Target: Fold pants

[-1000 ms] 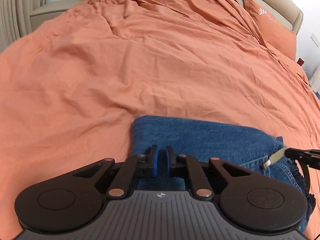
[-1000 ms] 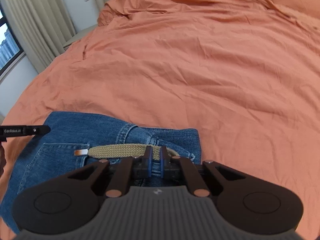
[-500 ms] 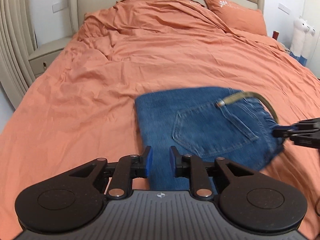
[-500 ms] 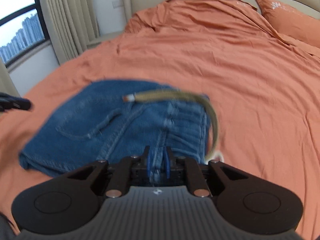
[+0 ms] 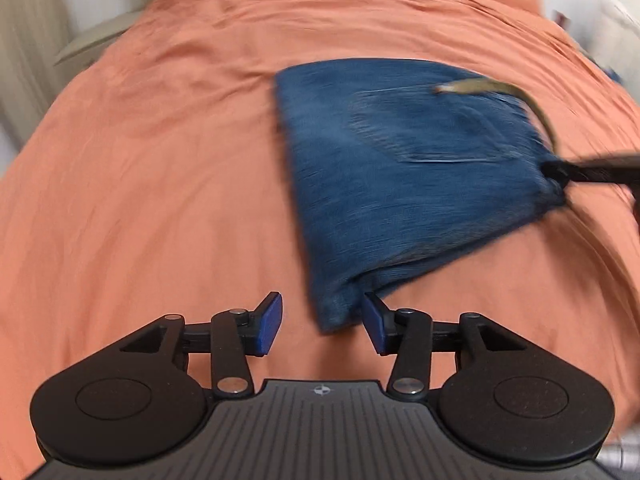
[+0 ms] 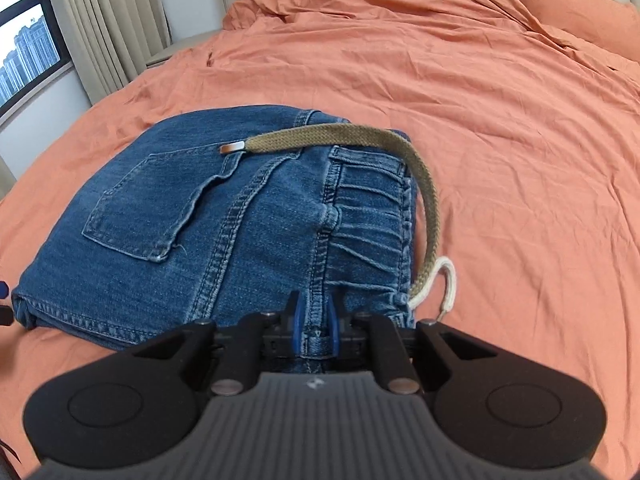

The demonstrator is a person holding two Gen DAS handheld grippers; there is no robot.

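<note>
Folded blue jeans lie on the orange bed cover, back pocket up, with an olive drawstring curling over the waistband. They also show in the right wrist view. My left gripper is open, its blue pads on either side of the jeans' near corner, not clamping it. My right gripper is shut on the jeans' waistband at a belt loop. In the left wrist view the right gripper's tip shows pinching the jeans' right edge.
The orange bed cover spreads all around the jeans. An orange pillow lies at the far right by the headboard. Curtains and a window are at the left, with a nightstand beside the bed.
My left gripper has opened wide and let go of the jeans' corner. The jeans have settled flat on the bed. My right gripper stays clamped on the waistband.
</note>
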